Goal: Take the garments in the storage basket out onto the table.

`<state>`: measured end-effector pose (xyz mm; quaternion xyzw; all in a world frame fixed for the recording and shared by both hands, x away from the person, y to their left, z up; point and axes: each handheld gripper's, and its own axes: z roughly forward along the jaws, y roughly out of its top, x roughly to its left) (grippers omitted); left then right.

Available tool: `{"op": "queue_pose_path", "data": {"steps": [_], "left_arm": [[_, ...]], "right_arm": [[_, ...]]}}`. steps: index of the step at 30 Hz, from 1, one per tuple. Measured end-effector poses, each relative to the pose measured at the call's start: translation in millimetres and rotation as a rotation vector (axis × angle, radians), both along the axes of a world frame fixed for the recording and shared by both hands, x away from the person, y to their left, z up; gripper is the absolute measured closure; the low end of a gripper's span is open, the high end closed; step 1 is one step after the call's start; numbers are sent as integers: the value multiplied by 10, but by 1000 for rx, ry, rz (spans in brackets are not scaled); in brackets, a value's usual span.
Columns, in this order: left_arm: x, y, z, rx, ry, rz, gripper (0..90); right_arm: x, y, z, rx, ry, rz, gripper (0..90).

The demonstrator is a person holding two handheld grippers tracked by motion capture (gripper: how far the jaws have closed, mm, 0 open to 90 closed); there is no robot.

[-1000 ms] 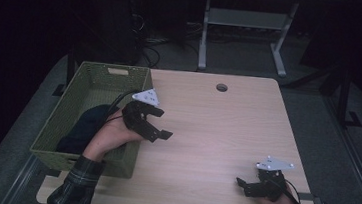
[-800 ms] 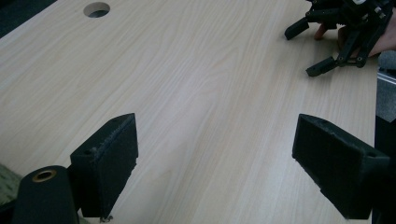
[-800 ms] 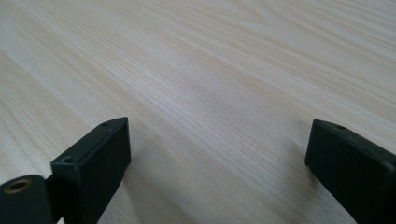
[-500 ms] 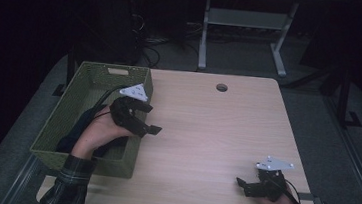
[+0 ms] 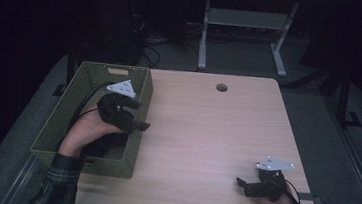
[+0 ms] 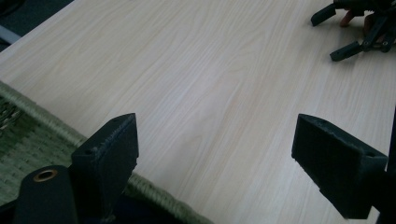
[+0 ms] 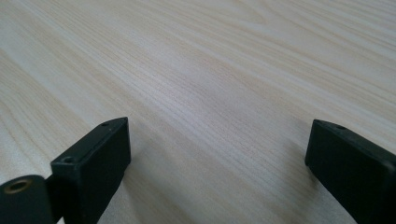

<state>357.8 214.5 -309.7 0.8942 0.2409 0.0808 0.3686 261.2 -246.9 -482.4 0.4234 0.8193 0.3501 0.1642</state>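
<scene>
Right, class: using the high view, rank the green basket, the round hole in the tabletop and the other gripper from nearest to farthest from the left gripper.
Measured from the left gripper:
1. Green basket, directly beneath it at the table's left edge; the jaws stand over its right rim.
2. Round hole, near the table's far edge, about midway across.
3. Right gripper, at the near right corner.

Dim room, light wooden table (image 5: pixel 206 134) with round cable hole (image 5: pixel 221 88), grey carpeted floor (image 5: pixel 315 95), white metal stand (image 5: pixel 244 22) behind, cables (image 5: pixel 159 42) on floor.
</scene>
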Motion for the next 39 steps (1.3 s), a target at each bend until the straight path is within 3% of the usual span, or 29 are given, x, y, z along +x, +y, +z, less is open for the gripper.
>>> {"op": "queue_pose_path", "data": {"steps": [18, 39], "left_arm": [[52, 415, 140, 63, -24, 77, 145], [66, 937, 75, 80, -14, 201, 145]], "right_arm": [[0, 0, 0, 0, 0, 0, 65], [0, 0, 0, 0, 1, 0, 65]]}}
